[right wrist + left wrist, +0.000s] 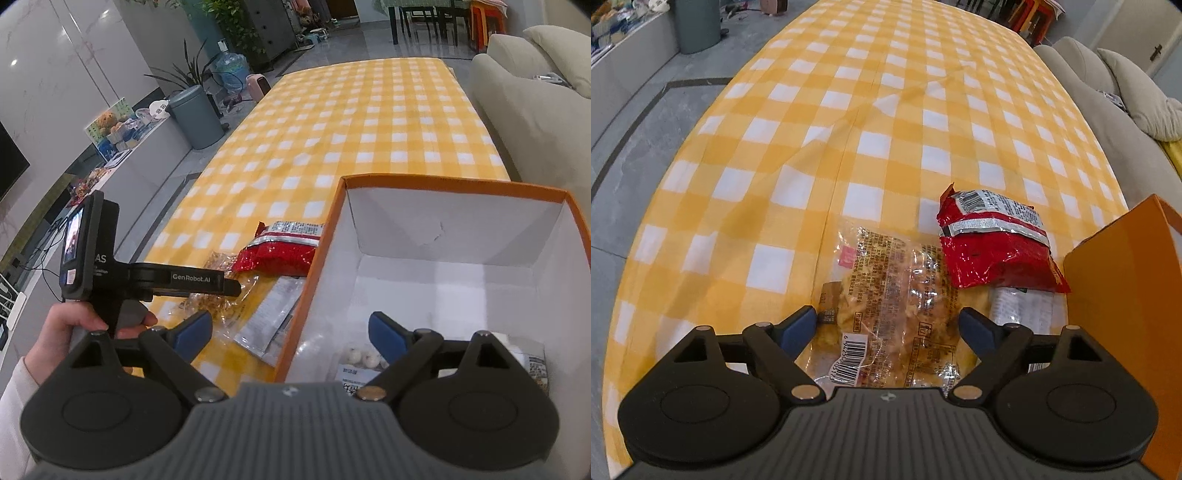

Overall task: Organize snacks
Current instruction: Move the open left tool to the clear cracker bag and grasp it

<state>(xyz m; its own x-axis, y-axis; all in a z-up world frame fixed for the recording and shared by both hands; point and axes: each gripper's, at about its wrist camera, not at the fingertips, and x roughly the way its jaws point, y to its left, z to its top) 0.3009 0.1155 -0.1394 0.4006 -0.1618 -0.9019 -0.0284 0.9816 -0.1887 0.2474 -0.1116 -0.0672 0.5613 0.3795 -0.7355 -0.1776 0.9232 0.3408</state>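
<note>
Three snack packets lie on the yellow-checked desk (798, 147) just left of the orange box (436, 221): a clear bag of golden crisps (890, 295) printed with a barcode, a crinkled red foil packet (993, 247) with a silver seam, and a flat white sachet (273, 314) tucked partly under it. Inside the white-lined box sits one clear pack of small round white sweets (360, 356). Both the left gripper (888, 328), its fingers straddling the clear bag without pressing it, and the right gripper (290, 332), over the box's left wall, are released and grasp nothing.
</note>
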